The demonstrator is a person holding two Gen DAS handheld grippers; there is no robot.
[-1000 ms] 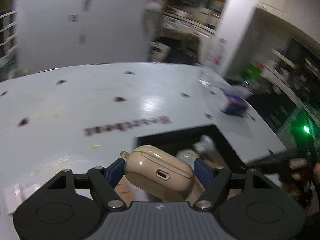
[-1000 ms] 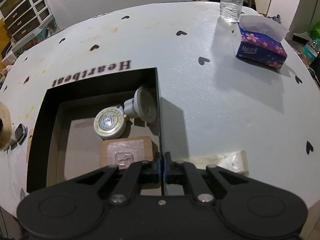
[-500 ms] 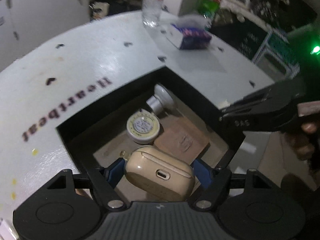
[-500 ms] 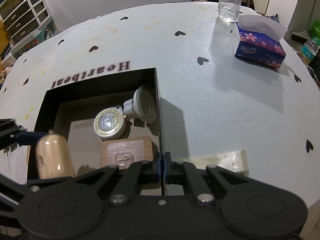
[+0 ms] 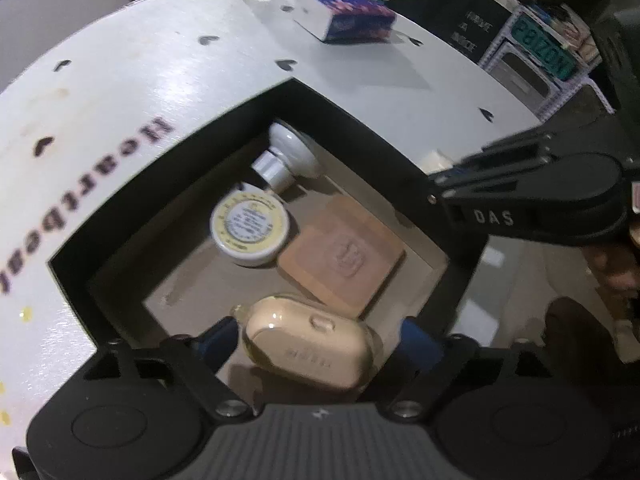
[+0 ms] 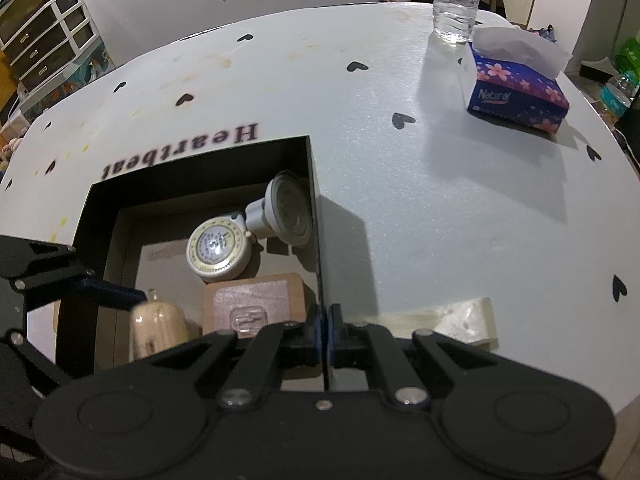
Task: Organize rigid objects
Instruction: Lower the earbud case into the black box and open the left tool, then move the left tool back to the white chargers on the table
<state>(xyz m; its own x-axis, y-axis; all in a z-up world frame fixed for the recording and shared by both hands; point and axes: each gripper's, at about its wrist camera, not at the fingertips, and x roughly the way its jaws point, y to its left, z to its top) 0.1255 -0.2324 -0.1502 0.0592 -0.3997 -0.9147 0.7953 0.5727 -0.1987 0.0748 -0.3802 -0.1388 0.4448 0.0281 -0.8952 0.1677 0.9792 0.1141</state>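
The left gripper (image 5: 312,340) has the beige earbud case (image 5: 308,346) between its fingers, grasping it or only just letting go, I cannot tell, low inside the black box (image 6: 196,156) at the near left of the floor. The case's long axis runs across the jaws. The wooden block (image 5: 342,254) lies just beyond it, then the round tin (image 5: 250,226) and the white bulb (image 5: 290,156); bare floor remains only to the left. The right gripper (image 6: 324,330) is clenched on the box's right wall, steadying it on the table (image 6: 440,184).
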